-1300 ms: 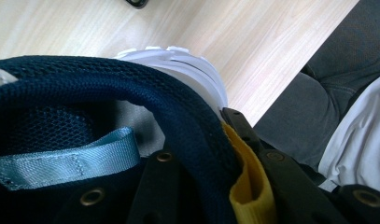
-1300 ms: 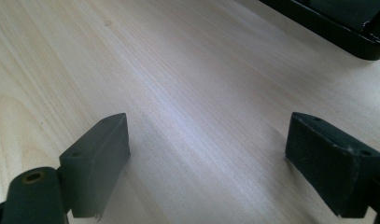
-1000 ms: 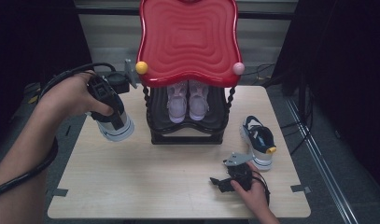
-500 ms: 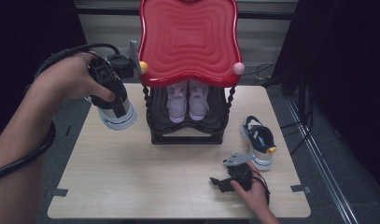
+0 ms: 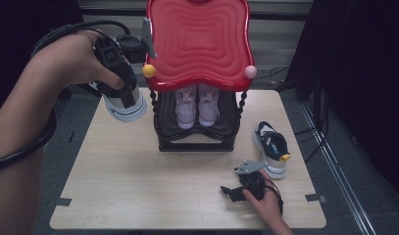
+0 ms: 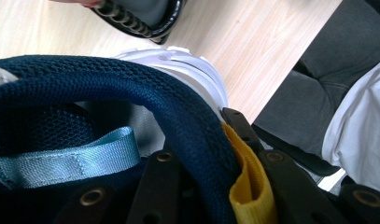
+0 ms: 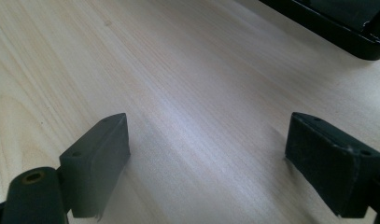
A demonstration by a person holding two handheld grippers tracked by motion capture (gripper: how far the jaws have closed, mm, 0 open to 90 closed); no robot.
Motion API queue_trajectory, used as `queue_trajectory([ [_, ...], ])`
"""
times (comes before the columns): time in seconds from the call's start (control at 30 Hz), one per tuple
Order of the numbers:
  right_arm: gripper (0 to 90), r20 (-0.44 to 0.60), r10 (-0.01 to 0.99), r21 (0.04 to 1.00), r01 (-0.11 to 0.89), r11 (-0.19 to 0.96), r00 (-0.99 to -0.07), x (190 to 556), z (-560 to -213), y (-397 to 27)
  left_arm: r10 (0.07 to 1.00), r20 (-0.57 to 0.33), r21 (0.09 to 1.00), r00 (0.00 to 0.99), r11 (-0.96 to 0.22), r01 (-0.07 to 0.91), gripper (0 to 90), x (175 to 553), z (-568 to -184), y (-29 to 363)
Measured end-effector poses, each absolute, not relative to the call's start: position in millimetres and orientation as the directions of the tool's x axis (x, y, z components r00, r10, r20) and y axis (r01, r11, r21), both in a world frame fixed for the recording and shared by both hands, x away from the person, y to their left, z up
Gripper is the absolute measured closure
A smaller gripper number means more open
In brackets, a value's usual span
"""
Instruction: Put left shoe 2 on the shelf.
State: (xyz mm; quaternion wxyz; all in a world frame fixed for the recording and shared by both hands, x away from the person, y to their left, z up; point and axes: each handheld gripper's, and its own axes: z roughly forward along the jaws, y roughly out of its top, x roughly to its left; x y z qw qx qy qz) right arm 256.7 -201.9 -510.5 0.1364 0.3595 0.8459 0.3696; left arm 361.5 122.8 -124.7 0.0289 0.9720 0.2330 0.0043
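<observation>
Left gripper (image 5: pixel 119 73) clamped on navy shoe (image 5: pixel 122 101) by its collar, held above table (image 5: pixel 138 186) left of rack (image 5: pixel 197 142); right gripper (image 7: pixel 220 163) jaws apart, resting on table, second shoe (image 5: pixel 271 149) just beyond

A light wooden table (image 5: pixel 138 186) carries a black shoe rack (image 5: pixel 194 134) at its twelve o'clock edge, with a pair of pale pink sneakers (image 5: pixel 197 105) on the rack's lower shelf under a red wavy top (image 5: pixel 197 39). A navy-and-white sneaker (image 5: pixel 270 149) lies at four o'clock, just beside the rack. The right gripper (image 5: pixel 238 188) rests on the wood at five o'clock, near that sneaker.
</observation>
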Motion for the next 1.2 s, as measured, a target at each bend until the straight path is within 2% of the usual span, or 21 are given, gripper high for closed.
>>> queue_trajectory([
  [0.37,13.0,0.035,0.709,0.723,0.507,0.468,-0.705,257,-511,-202,0.431,0.067,0.101,0.900,-0.900,0.424,77.3,360,-100,115],
  [1.2,13.0,0.035,0.709,0.723,0.507,0.469,-0.705,257,-511,-202,0.272,0.234,0.144,0.933,-0.959,0.244,77.5,358,-73,66],
])
